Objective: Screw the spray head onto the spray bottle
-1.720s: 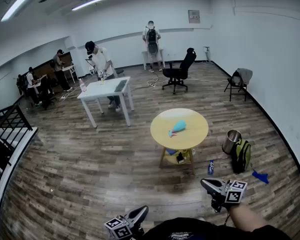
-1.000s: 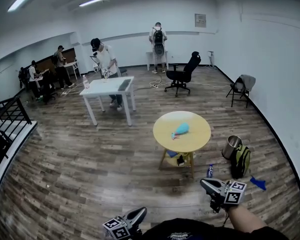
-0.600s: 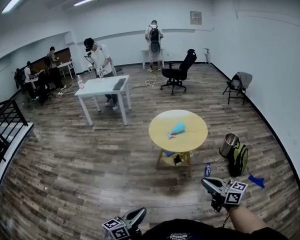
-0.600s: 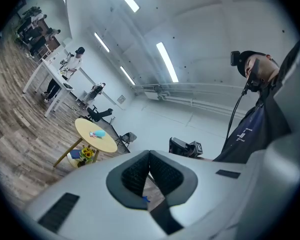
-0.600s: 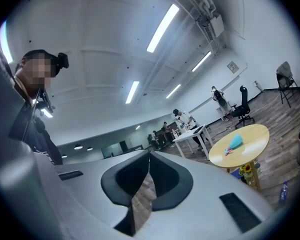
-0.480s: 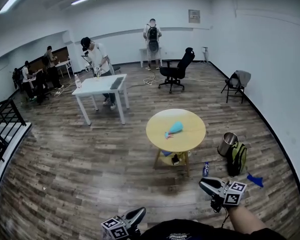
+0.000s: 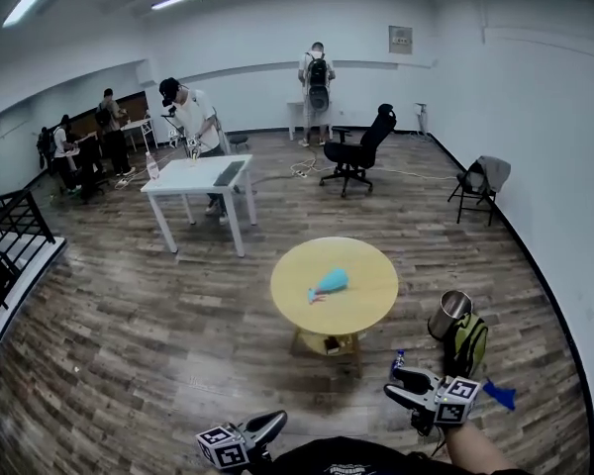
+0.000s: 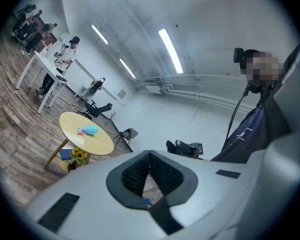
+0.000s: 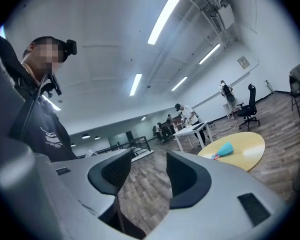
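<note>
the spray bottle lay on its side near the middle of the round tabletop, well in from every edge, with bare wood floor wide open on the near side. the left tool sat pinched shut on nothing, low at the frame's bottom. the right tool was opening, nothing between its jaws, near the metal bin and green backpack.

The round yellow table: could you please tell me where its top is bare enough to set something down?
Bare all round the blue spray bottle, widest between it and the right rim of the table. The shelf underneath is crowded.
</note>
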Demonstrator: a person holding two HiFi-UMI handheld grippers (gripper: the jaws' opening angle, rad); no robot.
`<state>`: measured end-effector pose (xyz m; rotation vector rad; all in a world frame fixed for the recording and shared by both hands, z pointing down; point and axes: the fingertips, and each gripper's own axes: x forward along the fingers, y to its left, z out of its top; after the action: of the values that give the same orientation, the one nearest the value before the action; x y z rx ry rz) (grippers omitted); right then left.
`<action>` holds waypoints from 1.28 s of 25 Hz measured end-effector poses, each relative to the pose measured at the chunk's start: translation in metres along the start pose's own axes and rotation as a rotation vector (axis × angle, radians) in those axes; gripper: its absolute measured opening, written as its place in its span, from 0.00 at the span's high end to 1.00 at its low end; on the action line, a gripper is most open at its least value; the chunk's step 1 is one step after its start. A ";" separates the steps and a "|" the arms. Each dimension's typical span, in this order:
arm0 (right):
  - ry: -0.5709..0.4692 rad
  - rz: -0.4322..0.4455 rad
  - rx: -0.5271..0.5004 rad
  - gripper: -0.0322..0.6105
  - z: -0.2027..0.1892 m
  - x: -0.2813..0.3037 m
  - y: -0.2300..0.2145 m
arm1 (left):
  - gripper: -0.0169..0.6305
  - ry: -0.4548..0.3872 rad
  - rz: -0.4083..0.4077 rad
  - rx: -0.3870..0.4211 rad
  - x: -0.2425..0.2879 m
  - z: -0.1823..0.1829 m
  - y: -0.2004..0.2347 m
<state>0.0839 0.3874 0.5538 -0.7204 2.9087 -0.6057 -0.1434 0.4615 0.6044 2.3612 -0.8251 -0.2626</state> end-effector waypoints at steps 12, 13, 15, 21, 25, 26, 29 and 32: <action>0.228 0.155 -0.241 0.45 0.027 0.049 -0.150 | 0.95 0.044 0.014 0.000 0.164 0.048 0.059; 0.260 0.161 -0.272 0.45 0.025 0.062 -0.160 | 0.95 0.042 0.014 -0.010 0.172 0.053 0.075; 0.317 0.165 -0.325 0.44 0.022 0.092 -0.185 | 0.95 0.046 0.001 -0.014 0.190 0.067 0.110; 0.480 0.070 -0.424 0.37 0.016 0.200 -0.268 | 0.95 0.095 -0.089 0.013 0.234 0.158 0.233; 0.574 -0.005 -0.503 0.35 0.014 0.253 -0.322 | 0.95 0.165 -0.169 0.066 0.264 0.216 0.295; 0.595 -0.017 -0.519 0.35 0.014 0.265 -0.339 | 0.95 0.173 -0.182 0.075 0.275 0.228 0.308; 0.685 0.004 -0.569 0.29 0.008 0.288 -0.382 | 0.95 0.174 -0.199 0.055 0.310 0.252 0.333; 0.747 0.054 -0.607 0.27 0.001 0.300 -0.429 | 0.95 0.180 -0.184 0.020 0.343 0.251 0.349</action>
<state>0.0034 -0.0998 0.7270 -0.5239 3.8582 0.0775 -0.1396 -0.0879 0.6250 2.4396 -0.5293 -0.1150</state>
